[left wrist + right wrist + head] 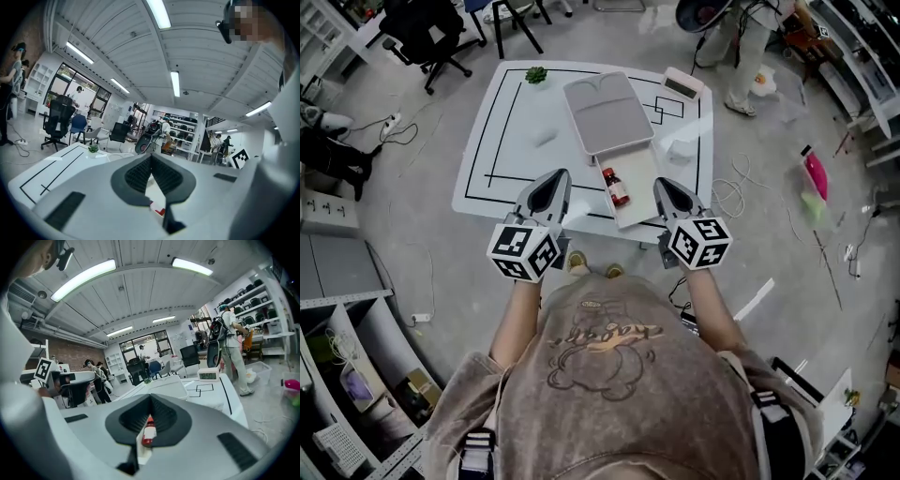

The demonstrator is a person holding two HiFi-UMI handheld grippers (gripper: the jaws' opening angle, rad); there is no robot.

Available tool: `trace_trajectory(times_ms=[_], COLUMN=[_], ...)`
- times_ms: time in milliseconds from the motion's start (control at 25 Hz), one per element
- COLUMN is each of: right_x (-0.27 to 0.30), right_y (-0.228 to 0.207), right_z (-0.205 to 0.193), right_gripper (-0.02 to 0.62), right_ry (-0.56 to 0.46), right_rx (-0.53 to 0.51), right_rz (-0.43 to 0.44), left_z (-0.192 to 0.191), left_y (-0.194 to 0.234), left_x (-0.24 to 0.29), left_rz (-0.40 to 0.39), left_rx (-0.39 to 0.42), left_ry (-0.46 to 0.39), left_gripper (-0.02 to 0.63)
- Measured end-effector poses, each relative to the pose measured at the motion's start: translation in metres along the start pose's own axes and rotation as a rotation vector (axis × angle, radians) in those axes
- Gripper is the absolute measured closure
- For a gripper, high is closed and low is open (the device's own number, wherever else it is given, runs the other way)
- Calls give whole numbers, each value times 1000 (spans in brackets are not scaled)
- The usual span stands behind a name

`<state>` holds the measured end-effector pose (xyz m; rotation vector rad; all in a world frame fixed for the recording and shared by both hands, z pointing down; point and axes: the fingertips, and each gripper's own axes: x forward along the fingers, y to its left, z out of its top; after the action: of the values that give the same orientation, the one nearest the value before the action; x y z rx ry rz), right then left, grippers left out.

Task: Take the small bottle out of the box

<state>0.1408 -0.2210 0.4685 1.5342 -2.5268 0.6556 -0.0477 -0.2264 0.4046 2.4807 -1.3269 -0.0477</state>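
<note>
A small brown bottle (615,186) with a red cap lies on its side in the shallow white box (639,207) at the table's near edge. The box's grey lid (607,112) lies open behind it. My left gripper (557,180) hovers left of the box, jaws shut and empty. My right gripper (662,187) hovers just right of the box, also shut on nothing. In the right gripper view the bottle (149,431) shows below and beyond the closed gripper (151,400). The left gripper view shows its closed gripper (151,160) over the table.
The white table (511,141) carries black lines, a small green plant (535,74), a white clock (682,84) and a small white block (680,150). An office chair (427,33) and a standing person (741,56) are beyond the table. Cables lie on the floor.
</note>
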Motion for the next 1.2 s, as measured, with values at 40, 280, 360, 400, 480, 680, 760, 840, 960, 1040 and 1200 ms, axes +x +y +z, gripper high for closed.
trace_trajectory(times_ms=[40,280,360,400,480,680,760,840,960,1040,1200], right_x=[3,12,14,15,17,24,25,25,26,27,30], right_y=[1,3,1,1,0,-1,-2,-3,-3,-3,-3], right_z=[1,2,1,2,3,2,2,2,0,-2,-9], right_gripper=[598,600,598,599,600,519,493,461,421,398,335], right_ry=[-5,-14,-11,-10,-9,1,2,6,15,22,50], right_rx=[1,-3,-4,-8,-16,-11,-10,-4,10,23,45], right_rz=[-5,-38,-52,-59,-67,-75,-82,-84,-74,-66,-55], left_z=[0,1,1,1,2,2,3,3,2,1,0], left_y=[3,15,15,15,16,21,22,22,23,23,24], left_x=[2,17,22,24,27,33,34,34,35,35,33], left_rz=[-6,-41,-57,-65,-76,-90,-96,-100,-102,-103,-103], left_rx=[1,-12,-14,-14,-14,-17,-16,-16,-19,-23,-27], left_ry=[3,11,12,12,13,19,21,23,26,25,27], left_gripper=[598,598,598,598,598,598,598,598,598,598,598])
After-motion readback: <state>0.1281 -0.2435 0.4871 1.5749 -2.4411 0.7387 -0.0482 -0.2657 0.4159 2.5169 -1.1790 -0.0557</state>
